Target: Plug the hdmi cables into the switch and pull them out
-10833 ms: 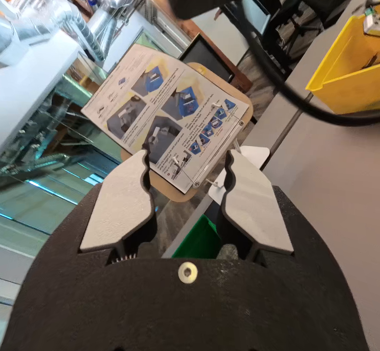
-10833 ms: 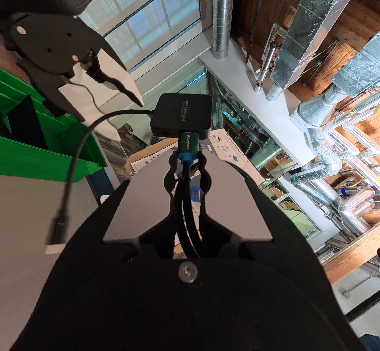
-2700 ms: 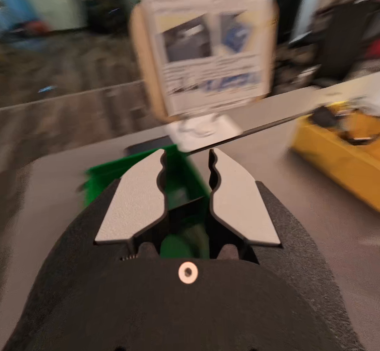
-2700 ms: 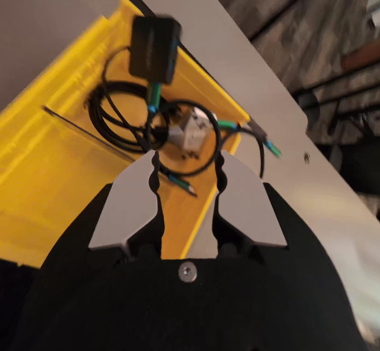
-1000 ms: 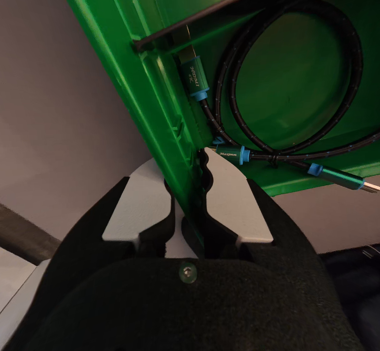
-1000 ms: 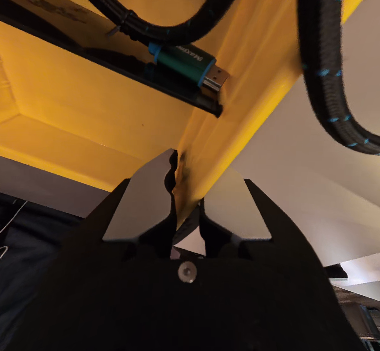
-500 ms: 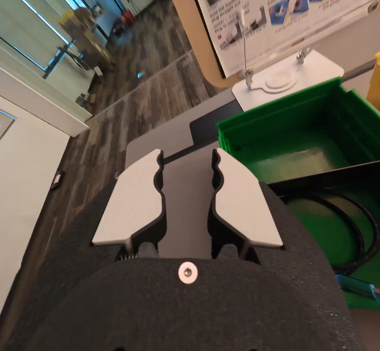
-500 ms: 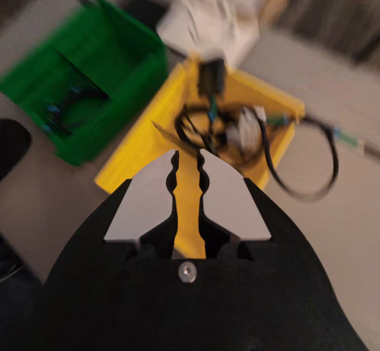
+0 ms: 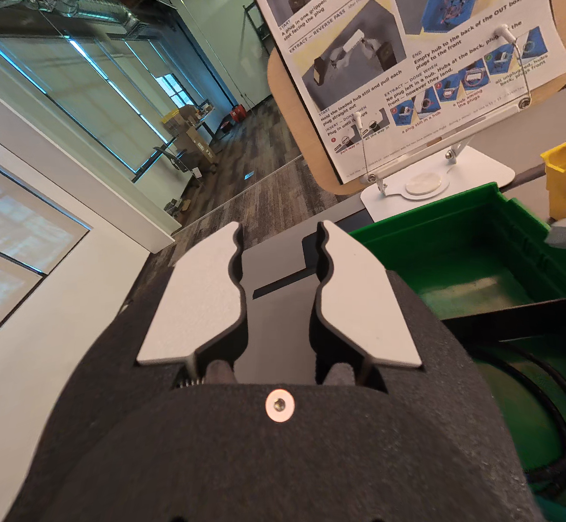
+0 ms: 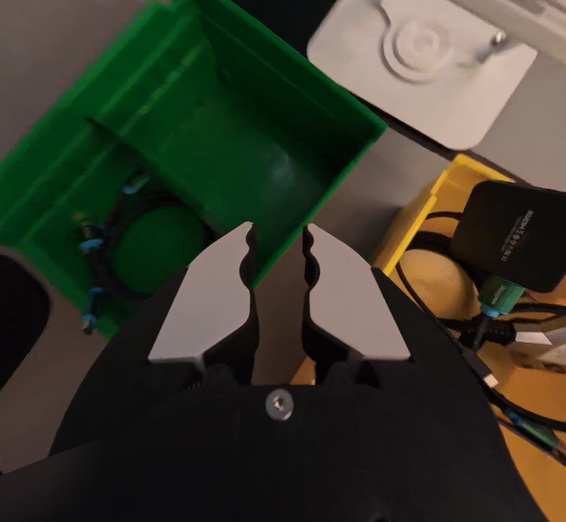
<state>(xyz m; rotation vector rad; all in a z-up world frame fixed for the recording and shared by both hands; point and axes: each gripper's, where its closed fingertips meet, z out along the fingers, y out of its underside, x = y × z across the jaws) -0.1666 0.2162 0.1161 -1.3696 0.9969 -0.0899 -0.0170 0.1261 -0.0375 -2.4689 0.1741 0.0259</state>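
The black HDMI switch [image 10: 514, 232] lies in the yellow bin [image 10: 410, 219] at the right of the right wrist view. A green plug with a blue collar [image 10: 499, 296] sits against its lower edge and looks plugged in. Black braided cables [image 10: 428, 302] coil around it. The green bin [image 10: 291, 57] holds another coiled cable with blue-collared plugs [image 10: 92, 247] in its near compartment. My right gripper [image 10: 278, 228] is open and empty above the gap between the bins. My left gripper [image 9: 279, 232] is open and empty, left of the green bin [image 9: 428, 216].
A black divider [image 9: 505, 320] splits the green bin. An instruction sheet [image 9: 398, 48] stands on a white stand base [image 9: 444, 189] behind the bins; the base also shows in the right wrist view [image 10: 422, 48]. A corner of the yellow bin [image 9: 556, 170] shows far right. My left tips are about 35 cm from the black HDMI switch [image 10: 514, 232], my right tips only 12 cm.
One second ago my left gripper was shut on the green bin's wall and my right on the yellow bin's wall. Both have let go, opened and drawn back.
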